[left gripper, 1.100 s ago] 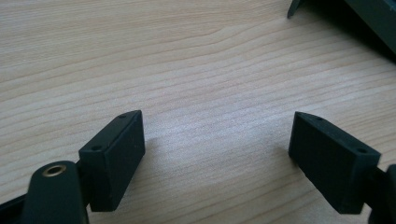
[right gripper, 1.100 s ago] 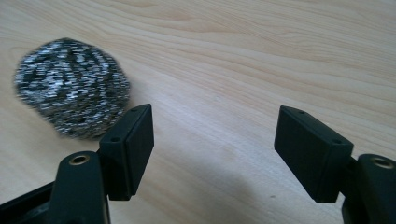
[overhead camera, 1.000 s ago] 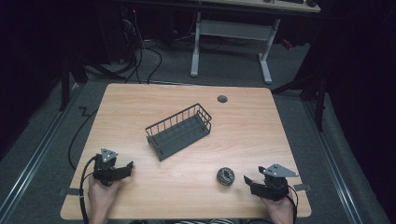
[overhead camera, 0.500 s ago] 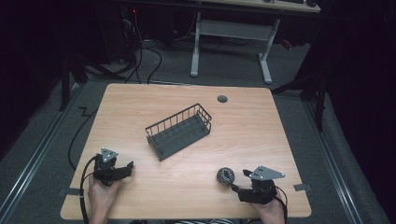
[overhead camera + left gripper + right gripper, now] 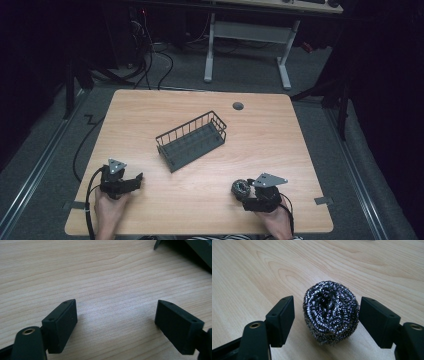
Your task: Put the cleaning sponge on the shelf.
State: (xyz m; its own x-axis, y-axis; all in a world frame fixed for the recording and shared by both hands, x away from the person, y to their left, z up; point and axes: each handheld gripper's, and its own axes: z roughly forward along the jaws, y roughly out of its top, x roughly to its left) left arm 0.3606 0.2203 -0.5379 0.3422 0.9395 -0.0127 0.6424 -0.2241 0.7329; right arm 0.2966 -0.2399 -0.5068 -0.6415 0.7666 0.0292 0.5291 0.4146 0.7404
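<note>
At the lower right of the high view the right gripper [image 5: 246, 192] sits on the wooden table [image 5: 270, 135] with the steel wool scourer [image 5: 330, 311] between its jaws, which have just been closing; a gap shows on the left side, the right pad looks just at the scourer's edge. The left gripper [image 5: 131, 181], lower left, rests with jaws apart over bare wood, and a dark wire basket [image 5: 192, 140] stands mid-frame.

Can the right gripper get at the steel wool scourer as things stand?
Probably yes: the right gripper has just been closing, the steel wool scourer sits between its jaws on the table, pads not yet pressing, nothing blocking.
</note>
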